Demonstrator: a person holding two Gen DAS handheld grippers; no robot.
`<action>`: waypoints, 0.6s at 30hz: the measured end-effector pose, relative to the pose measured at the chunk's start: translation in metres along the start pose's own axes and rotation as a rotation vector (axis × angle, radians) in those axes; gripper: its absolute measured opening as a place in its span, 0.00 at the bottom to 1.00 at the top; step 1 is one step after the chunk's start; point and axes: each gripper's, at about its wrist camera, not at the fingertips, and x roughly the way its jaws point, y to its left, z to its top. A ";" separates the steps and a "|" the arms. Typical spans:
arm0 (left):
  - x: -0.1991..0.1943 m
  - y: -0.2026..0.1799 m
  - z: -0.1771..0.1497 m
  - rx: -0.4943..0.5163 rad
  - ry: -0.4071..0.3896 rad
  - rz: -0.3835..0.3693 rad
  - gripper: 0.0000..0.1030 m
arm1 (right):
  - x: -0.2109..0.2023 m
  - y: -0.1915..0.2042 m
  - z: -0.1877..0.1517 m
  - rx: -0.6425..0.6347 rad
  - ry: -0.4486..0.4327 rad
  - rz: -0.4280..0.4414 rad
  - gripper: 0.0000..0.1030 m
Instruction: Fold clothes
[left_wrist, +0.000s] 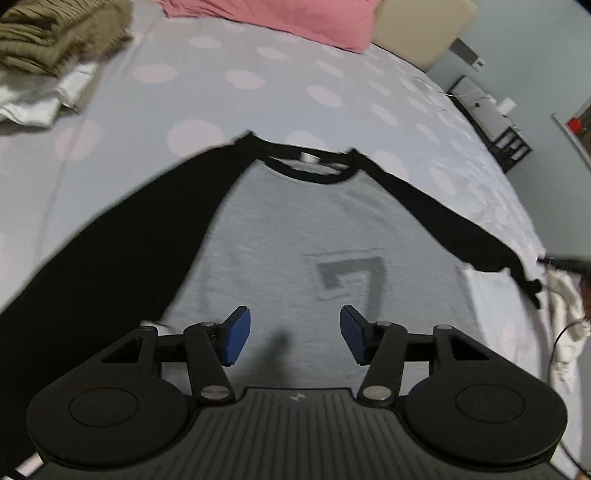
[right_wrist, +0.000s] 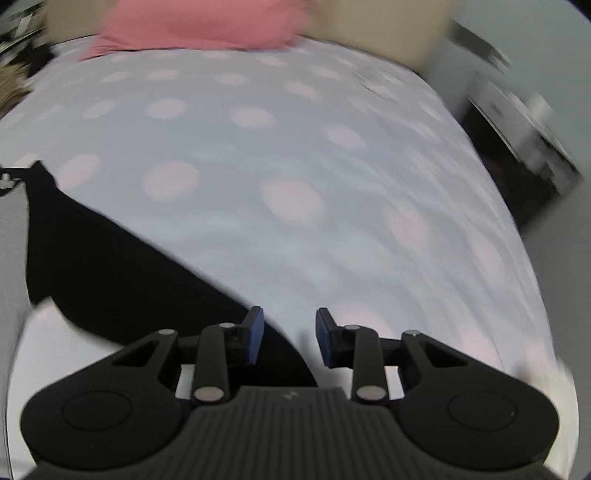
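Looking across the bed (left_wrist: 258, 92), we see a pale blue sheet dotted with pink circles covering the whole surface. At the head end lies a pink pillow (left_wrist: 280, 18), with a beige headboard (left_wrist: 417, 33) behind it toward the far right corner. Near the far left corner sits a heap of olive-brown clothing (left_wrist: 55, 33) on top of some crumpled white fabric (left_wrist: 40, 99). Beyond the right edge of the bed stands a dark shelf unit (left_wrist: 495, 122) against a pale wall. A white cloth (left_wrist: 565, 332) hangs over the right edge near us.

No boxes or baskets show in either view.

Our shirt (left_wrist: 295, 229) lies flat in the middle of the bed, front up, with a gray body, black collar, a dark number on the chest and long black sleeves spread out to both sides. The right sleeve's cuff reaches the right edge of the bed.

Our left gripper (left_wrist: 294, 334) hovers over the lower part of the gray body, its blue pads wide apart and gripping nothing. Our right gripper (right_wrist: 290, 334) sits over the black sleeve (right_wrist: 129, 266) where it meets the bare sheet, its jaws parted more narrowly and empty; that view is blurred.
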 end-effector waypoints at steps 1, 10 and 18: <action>0.000 -0.005 -0.001 0.012 0.001 -0.008 0.50 | -0.007 -0.011 -0.015 0.038 0.016 -0.018 0.36; -0.007 -0.037 -0.017 0.038 0.013 -0.027 0.50 | -0.006 -0.068 -0.087 0.485 -0.012 0.065 0.37; -0.024 -0.045 -0.030 0.055 -0.012 0.025 0.51 | -0.008 -0.048 -0.069 0.330 -0.078 0.155 0.04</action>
